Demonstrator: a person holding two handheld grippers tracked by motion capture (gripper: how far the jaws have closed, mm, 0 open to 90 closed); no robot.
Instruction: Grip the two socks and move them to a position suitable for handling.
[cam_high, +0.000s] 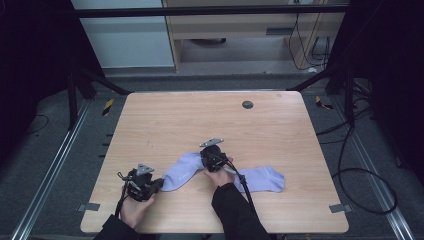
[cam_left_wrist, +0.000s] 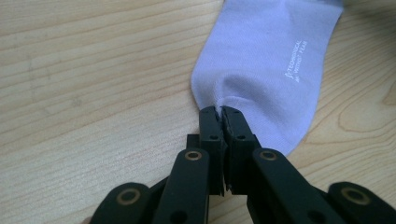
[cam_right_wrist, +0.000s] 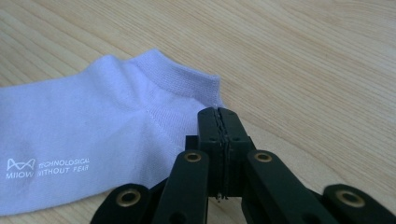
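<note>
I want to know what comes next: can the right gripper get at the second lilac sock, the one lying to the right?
Probably yes, but not immediately. The right gripper is shut on the left sock; the second sock lies right beside that hand on bare table, nothing between.

Lab: framed rig (cam_high: 210, 10), trailing cables (cam_high: 357, 165)

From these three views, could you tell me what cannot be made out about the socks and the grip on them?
- High view: where the two pale socks meet; the right gripper and hand cover it.
- Left gripper view: how many sock layers the left gripper pinches; shut jaws hide them.
- Right gripper view: whether fabric is pinched; jaws block it.
</note>
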